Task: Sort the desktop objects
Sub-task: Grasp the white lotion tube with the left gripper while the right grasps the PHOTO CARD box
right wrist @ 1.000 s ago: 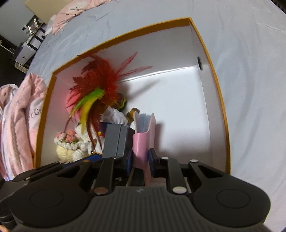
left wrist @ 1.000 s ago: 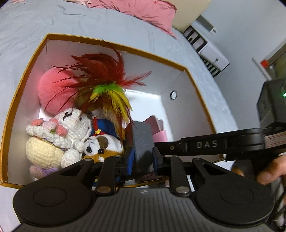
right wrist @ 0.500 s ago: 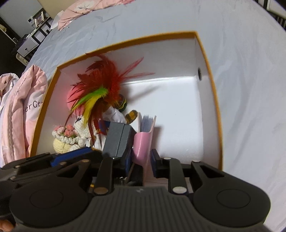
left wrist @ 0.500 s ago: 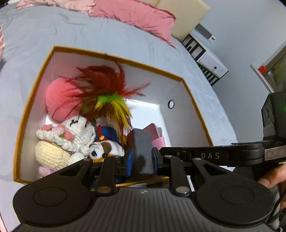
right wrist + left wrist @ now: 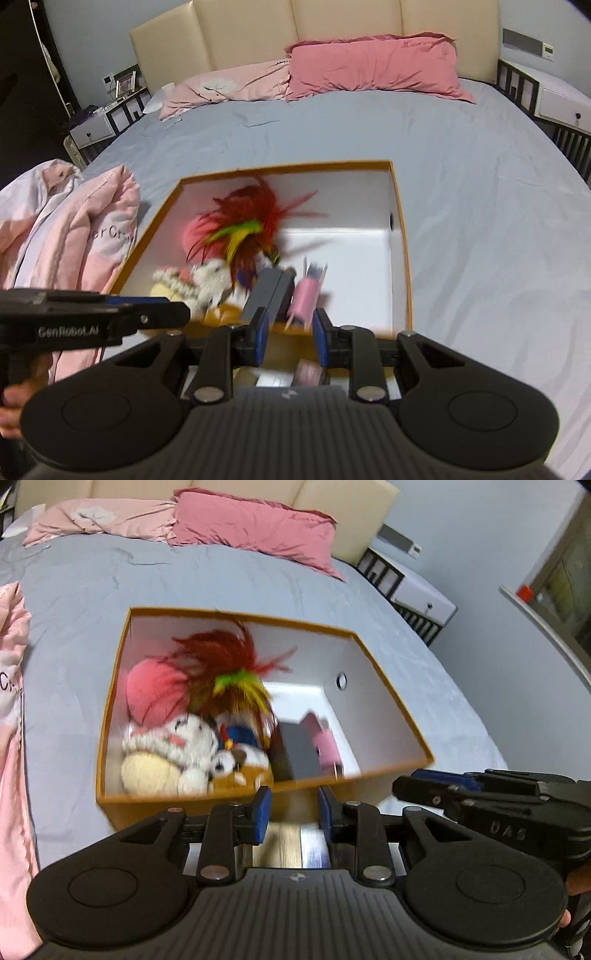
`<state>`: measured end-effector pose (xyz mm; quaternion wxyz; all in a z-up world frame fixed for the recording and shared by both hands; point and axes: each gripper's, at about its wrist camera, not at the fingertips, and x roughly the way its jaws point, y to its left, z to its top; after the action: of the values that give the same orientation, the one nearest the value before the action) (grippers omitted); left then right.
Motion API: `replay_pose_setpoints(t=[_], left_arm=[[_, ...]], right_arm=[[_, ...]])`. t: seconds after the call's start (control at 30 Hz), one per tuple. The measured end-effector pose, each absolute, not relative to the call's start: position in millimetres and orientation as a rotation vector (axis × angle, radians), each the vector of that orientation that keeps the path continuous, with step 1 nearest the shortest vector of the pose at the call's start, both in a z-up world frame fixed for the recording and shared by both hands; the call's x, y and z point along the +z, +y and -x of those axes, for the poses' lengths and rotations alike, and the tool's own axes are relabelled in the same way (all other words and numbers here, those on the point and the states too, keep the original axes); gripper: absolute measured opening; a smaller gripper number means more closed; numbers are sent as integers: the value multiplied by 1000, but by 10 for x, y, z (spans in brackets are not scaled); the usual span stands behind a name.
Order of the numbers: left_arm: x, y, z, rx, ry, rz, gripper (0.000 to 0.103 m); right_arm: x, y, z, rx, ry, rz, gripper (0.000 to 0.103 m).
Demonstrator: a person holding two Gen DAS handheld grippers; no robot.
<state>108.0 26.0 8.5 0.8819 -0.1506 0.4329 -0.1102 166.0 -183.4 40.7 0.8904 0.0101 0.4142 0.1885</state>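
1. Nearest the cameras, the left claw (image 5: 291,810) and the right claw (image 5: 289,334) are both seen spread and holding nothing, just short of the box's near wall.
2. The orange box (image 5: 400,236) rests on the grey bed (image 5: 480,192); its right half is bare white floor.
3. Against the near wall, a dark grey case (image 5: 297,753) stands upright beside a pink holder (image 5: 304,295). Both are judged stiff and light; each would be taken across its flat sides, near the top edge.
4. To the left, a crocheted doll (image 5: 173,753) and a plush dog (image 5: 236,764) are packed together. They are judged soft and compressible, so a pinch at the body should hold.
5. Farther in, a feather tuft (image 5: 251,221) is seen over a pink pompom (image 5: 155,694); the feathers are judged fragile and best gripped at the base.
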Motion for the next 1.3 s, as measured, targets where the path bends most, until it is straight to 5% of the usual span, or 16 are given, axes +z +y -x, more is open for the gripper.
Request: replay_pose_setpoints(t=[0.2, 0.33, 0.9, 1.3], left_arm=[[-61, 59, -808, -264, 984, 229, 35], [-259, -58, -743, -280, 1068, 201, 48], [-959, -364, -1006, -286, 1320, 142, 51], [-770, -246, -782, -322, 1221, 196, 13]], right_arm=[[-26, -1772, -1413, 342, 916, 4, 35], [-240, -1724, -1326, 335, 939, 11, 36], [-536, -1790, -1467, 369, 970, -53, 38], [-454, -1889, -1356, 301, 923, -77, 25]])
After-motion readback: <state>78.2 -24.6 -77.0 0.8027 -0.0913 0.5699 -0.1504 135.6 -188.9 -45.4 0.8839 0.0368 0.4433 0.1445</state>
